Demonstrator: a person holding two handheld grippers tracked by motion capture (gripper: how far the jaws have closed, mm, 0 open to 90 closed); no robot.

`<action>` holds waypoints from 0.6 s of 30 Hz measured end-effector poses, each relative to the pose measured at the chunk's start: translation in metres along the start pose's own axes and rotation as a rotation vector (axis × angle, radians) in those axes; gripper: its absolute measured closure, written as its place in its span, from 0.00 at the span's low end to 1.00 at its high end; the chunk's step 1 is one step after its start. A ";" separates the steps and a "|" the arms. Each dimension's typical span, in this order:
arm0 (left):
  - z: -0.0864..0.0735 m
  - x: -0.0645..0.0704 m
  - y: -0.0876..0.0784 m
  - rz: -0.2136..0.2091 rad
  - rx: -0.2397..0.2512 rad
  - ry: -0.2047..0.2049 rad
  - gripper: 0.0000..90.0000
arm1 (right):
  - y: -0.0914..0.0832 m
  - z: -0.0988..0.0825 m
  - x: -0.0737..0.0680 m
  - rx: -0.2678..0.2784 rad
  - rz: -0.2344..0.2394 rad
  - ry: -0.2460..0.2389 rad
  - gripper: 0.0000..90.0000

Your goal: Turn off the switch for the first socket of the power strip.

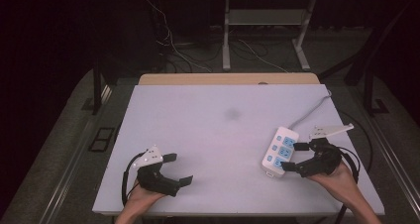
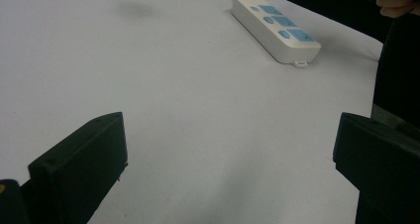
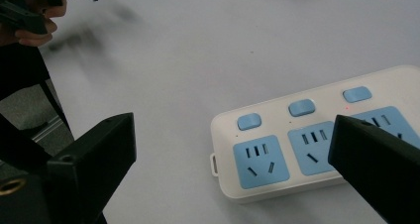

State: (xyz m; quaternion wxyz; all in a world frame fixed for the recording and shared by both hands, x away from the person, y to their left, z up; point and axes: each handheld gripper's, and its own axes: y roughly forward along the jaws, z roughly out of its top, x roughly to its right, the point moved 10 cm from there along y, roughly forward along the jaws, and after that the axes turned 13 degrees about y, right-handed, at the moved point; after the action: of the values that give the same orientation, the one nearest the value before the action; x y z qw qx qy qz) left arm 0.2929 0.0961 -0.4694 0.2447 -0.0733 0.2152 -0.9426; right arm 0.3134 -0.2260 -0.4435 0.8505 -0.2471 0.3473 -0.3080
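- The power strip (image 1: 280,151) lies flat on the white table (image 1: 208,135), near its right edge and toward the person's side, with its grey cord (image 1: 312,110) running off toward the far right corner. It is white, with three blue sockets and a row of small blue switches (image 3: 301,107) beside them; a tiny red light shows near one switch in the right gripper view.
- The right gripper (image 1: 300,156) is right at the strip, jaws spread wide. In the high view one jaw tip reaches over the strip's right side and the other sits at its near end. From its own camera the strip's near end lies between the two black jaws, but I cannot tell whether either jaw actually touches the casing. It has nothing clamped.
- My read is that the step in hand is the approach to the strip, either to grip its near end or to press one of the switches; no grasp has been made yet.
- The next move would call for lining the jaws up on either side of the casing and closing them squarely, so that the smooth body does not skid away on the table.
- The left gripper (image 1: 174,169) rests well apart, near the table's front left, jaws spread wide with nothing between them and pointing across the bare table toward the strip.
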 end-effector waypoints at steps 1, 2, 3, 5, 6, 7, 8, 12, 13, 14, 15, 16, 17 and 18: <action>0.000 0.000 0.000 0.000 0.000 0.000 0.00 | -0.001 0.002 0.001 -0.005 -0.004 -0.003 0.05; 0.000 0.000 0.000 0.000 0.000 0.000 0.00 | -0.001 0.002 0.001 -0.005 -0.004 -0.003 0.05; 0.000 0.000 0.000 0.000 -0.001 0.000 0.00 | -0.001 0.004 0.002 -0.007 -0.008 -0.007 0.05; 0.000 0.000 0.000 0.001 -0.001 0.001 0.00 | -0.002 0.006 0.002 -0.009 -0.010 -0.010 0.05; 0.000 0.000 0.000 0.001 -0.001 0.000 0.00 | -0.002 0.008 0.003 -0.011 -0.014 -0.014 0.05; 0.000 0.000 0.000 0.001 -0.001 0.000 0.00 | -0.003 0.009 0.003 -0.017 -0.017 -0.018 0.05; 0.000 0.000 0.000 0.001 -0.001 0.000 0.00 | -0.003 0.010 0.003 -0.019 -0.019 -0.021 0.05; -0.001 0.000 0.001 -0.003 -0.001 -0.003 0.00 | -0.003 0.016 0.005 -0.035 -0.027 -0.031 0.05; -0.001 0.001 0.001 -0.005 -0.001 -0.005 0.00 | -0.003 0.016 0.005 -0.037 -0.027 -0.034 0.05; -0.001 0.001 0.001 -0.006 0.000 -0.006 0.00 | -0.003 0.018 0.006 -0.040 -0.030 -0.034 0.05; 0.000 0.001 0.001 -0.008 0.000 -0.005 0.00 | -0.002 0.018 0.006 -0.045 -0.031 -0.035 0.05; 0.000 0.002 0.001 -0.009 0.001 -0.005 0.00 | -0.002 0.019 0.007 -0.048 -0.033 -0.037 0.05; 0.000 0.002 0.001 -0.011 0.001 -0.003 0.00 | -0.001 0.020 0.008 -0.053 -0.035 -0.039 0.05; 0.000 0.002 0.001 -0.011 0.001 -0.003 0.00 | 0.000 0.022 0.009 -0.057 -0.038 -0.040 0.05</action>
State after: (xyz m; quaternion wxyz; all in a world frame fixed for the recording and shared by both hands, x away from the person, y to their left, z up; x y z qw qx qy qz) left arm 0.2917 0.0948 -0.4700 0.2399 -0.0757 0.2142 -0.9439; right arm 0.3346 -0.2280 -0.4335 0.8438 -0.2840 0.3342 -0.3093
